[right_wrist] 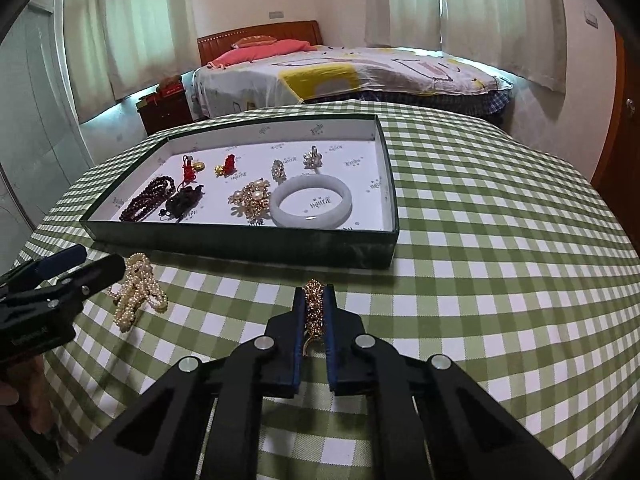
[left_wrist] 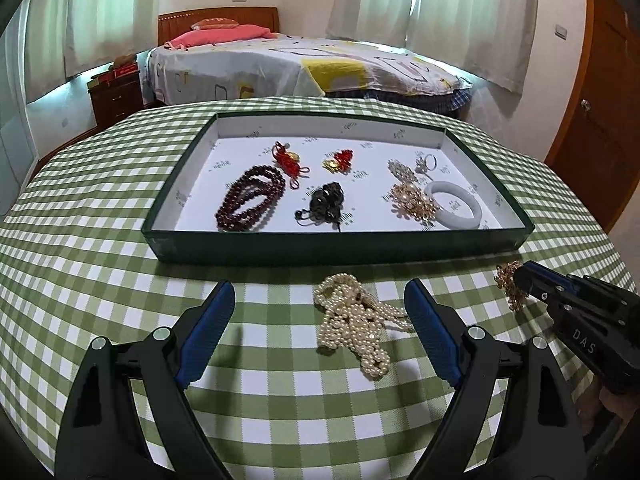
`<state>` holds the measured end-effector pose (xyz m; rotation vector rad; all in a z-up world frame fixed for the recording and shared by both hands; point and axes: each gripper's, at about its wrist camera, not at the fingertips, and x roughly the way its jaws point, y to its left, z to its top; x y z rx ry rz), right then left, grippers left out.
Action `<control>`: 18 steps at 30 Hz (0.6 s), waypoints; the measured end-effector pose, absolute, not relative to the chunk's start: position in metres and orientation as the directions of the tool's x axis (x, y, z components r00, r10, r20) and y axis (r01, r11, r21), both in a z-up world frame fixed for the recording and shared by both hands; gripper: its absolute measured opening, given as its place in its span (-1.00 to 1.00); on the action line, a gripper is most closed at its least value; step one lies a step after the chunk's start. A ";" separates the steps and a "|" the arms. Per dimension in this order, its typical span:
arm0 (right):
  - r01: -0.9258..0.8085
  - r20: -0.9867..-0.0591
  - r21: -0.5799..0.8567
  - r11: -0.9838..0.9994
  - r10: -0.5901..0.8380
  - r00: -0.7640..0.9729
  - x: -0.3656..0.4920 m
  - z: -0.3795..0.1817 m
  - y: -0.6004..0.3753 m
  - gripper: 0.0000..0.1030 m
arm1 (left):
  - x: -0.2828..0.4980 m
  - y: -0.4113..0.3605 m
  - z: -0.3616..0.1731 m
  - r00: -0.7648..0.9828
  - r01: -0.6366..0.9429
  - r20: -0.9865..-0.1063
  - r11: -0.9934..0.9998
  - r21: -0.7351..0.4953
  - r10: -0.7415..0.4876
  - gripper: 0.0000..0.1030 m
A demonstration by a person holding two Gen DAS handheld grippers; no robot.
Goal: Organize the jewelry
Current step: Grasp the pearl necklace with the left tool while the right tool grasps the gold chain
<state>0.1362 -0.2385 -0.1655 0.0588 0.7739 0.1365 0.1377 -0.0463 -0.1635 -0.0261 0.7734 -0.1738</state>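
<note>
A shallow green tray point(left_wrist: 340, 246) point(right_wrist: 240, 240) with a white lining sits on the green checked tablecloth. It holds dark red beads point(left_wrist: 252, 198), a white bangle point(left_wrist: 456, 210) point(right_wrist: 312, 202), red knot charms, a black piece and gold brooches. On the cloth in front of the tray lies a heap of pearl necklace point(left_wrist: 354, 324) point(right_wrist: 138, 296). My left gripper point(left_wrist: 320, 300) point(right_wrist: 100, 262) stands open, its fingers on either side of the pearls without touching them. To the right, my right gripper point(right_wrist: 314, 292) point(left_wrist: 520, 276) is shut on a gold ornament point(right_wrist: 313, 312) point(left_wrist: 507, 280) low over the cloth.
Beyond the table stand a bed point(left_wrist: 304, 68) with a patterned cover, a dark wooden nightstand point(left_wrist: 116, 96) at its left and a wooden door point(left_wrist: 600, 120) at the right. The cloth falls away at the table's rounded edges. A hand point(right_wrist: 28, 392) holds the left gripper.
</note>
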 end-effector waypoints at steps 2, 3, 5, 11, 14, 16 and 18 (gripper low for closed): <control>-0.101 -0.693 0.108 0.989 0.148 0.706 0.136 -0.167 -0.239 -0.82 | 0.140 -0.048 -0.166 0.693 0.151 -0.701 0.984 -0.090 -0.170 0.64; -0.101 -0.693 0.109 0.989 0.149 0.705 0.137 -0.167 -0.239 -0.82 | 0.142 -0.049 -0.168 0.685 0.154 -0.708 0.984 -0.092 -0.173 0.64; -0.102 -0.692 0.111 0.989 0.150 0.706 0.137 -0.168 -0.239 -0.82 | 0.145 -0.050 -0.171 0.672 0.156 -0.719 0.983 -0.097 -0.178 0.53; -0.106 -0.687 0.116 0.988 0.156 0.710 0.137 -0.166 -0.238 -0.82 | 0.150 -0.053 -0.180 0.633 0.182 -0.747 0.977 -0.110 -0.202 0.01; -0.106 -0.689 0.117 0.987 0.158 0.708 0.137 -0.167 -0.238 -0.82 | 0.150 -0.051 -0.180 0.636 0.183 -0.744 0.977 -0.114 -0.206 -0.30; -0.107 -0.689 0.118 0.987 0.158 0.707 0.137 -0.167 -0.238 -0.82 | 0.149 -0.051 -0.180 0.635 0.184 -0.743 0.976 -0.120 -0.211 -0.46; -0.107 -0.689 0.117 0.987 0.159 0.707 0.137 -0.167 -0.237 -0.82 | 0.148 -0.050 -0.180 0.632 0.193 -0.742 0.973 -0.130 -0.225 -0.62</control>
